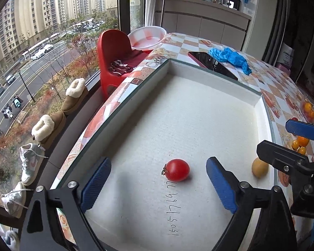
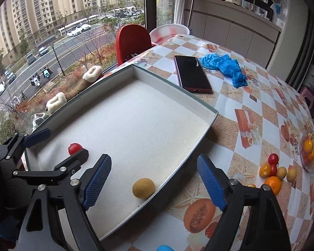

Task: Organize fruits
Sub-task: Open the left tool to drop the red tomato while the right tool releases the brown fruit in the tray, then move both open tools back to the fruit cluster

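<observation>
A red cherry tomato lies on the white floor of a shallow box; it also shows in the right wrist view. My left gripper is open and empty, its pads to either side of the tomato and a little nearer than it. A yellow-brown round fruit lies in the box's near right corner, also seen in the left wrist view. My right gripper is open and empty, hovering over that fruit and the box wall. Loose tomatoes and small oranges lie on the tablecloth to the right.
A glass bowl of fruit stands at the table's right edge. A phone and blue gloves lie beyond the box. A red chair, a white basin and the window are at the far left.
</observation>
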A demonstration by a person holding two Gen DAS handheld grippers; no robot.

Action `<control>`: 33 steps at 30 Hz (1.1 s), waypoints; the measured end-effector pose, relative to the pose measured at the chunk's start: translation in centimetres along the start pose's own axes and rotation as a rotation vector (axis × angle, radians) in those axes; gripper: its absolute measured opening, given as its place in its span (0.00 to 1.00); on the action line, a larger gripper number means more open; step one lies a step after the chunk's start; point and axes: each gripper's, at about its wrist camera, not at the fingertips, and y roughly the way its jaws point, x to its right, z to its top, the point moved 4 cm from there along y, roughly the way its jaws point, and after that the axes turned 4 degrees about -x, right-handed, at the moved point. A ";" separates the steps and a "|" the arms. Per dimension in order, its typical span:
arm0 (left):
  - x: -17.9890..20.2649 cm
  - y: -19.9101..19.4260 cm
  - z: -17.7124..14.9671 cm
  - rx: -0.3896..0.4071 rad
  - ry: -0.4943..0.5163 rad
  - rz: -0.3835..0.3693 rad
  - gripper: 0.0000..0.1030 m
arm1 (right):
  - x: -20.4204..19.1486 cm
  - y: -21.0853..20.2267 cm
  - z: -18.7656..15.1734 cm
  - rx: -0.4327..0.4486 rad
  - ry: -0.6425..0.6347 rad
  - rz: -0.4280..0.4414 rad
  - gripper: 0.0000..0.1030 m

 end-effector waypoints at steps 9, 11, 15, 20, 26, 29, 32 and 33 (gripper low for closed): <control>3.4 -2.1 1.2 0.015 0.065 -0.057 0.91 | 6.1 -1.9 -1.5 0.022 0.105 -0.030 1.00; 4.7 -2.5 1.3 0.009 0.084 -0.074 0.91 | 7.6 -2.2 -2.2 0.023 0.132 -0.036 1.00; 7.4 -3.1 1.3 0.003 0.134 -0.097 0.91 | 10.7 -2.8 -3.9 0.021 0.182 -0.050 1.00; 11.1 -3.9 1.2 -0.004 0.198 -0.125 0.91 | 15.5 -3.5 -7.1 0.006 0.270 -0.099 1.00; 16.2 -3.7 0.3 -0.031 0.284 -0.158 0.91 | 21.7 -3.7 -12.1 -0.050 0.412 -0.178 1.00; 18.7 -3.1 -0.5 -0.056 0.326 -0.177 0.91 | 23.8 -3.5 -14.2 -0.079 0.464 -0.205 1.00; 20.9 -2.2 -1.3 -0.082 0.364 -0.191 0.91 | 25.0 -3.4 -15.8 -0.096 0.481 -0.234 1.00; 21.5 -1.9 -1.4 -0.087 0.377 -0.187 0.91 | 25.3 -3.3 -16.2 -0.100 0.483 -0.239 1.00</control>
